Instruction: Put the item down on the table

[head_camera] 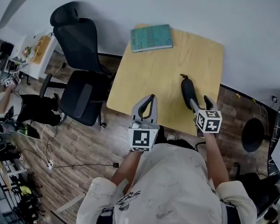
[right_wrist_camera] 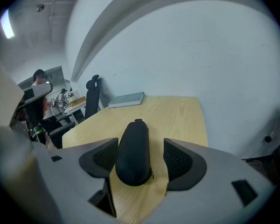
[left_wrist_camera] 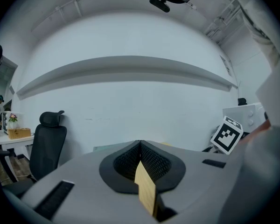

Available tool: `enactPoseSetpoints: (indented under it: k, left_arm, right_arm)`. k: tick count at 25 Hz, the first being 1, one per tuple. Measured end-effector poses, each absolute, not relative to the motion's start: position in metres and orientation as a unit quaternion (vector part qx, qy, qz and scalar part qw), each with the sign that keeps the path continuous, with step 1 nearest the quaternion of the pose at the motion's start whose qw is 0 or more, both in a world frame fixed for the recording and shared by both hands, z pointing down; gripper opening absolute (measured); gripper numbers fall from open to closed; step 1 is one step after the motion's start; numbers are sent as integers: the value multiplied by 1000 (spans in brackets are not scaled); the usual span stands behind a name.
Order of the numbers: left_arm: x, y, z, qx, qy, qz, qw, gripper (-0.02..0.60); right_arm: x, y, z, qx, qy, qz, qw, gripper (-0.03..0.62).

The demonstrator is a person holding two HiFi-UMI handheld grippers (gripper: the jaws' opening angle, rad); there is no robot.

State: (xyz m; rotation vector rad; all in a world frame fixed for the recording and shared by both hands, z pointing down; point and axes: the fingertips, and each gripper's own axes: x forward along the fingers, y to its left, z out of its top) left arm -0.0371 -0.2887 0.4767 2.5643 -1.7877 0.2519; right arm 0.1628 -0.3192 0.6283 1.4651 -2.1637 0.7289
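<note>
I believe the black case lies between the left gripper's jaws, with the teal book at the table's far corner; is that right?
Not quite: the black case lies between the right gripper's parted jaws, as the right gripper view shows; the left gripper is shut and empty. The teal book is indeed at the far corner.

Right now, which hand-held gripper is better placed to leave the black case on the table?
Right. The right hand-held gripper stands open around the black case, which seems to lie on the table; the left hand-held gripper is shut and empty.
</note>
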Motion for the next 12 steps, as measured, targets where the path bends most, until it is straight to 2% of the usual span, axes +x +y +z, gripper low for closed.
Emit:
enactPoseSetpoints:
  k: [12]
  left_arm:
    - [-21, -289, 467, 821, -566, 75, -8, 8]
  right_arm:
    - [204, -306, 589, 562, -772, 238, 176, 304]
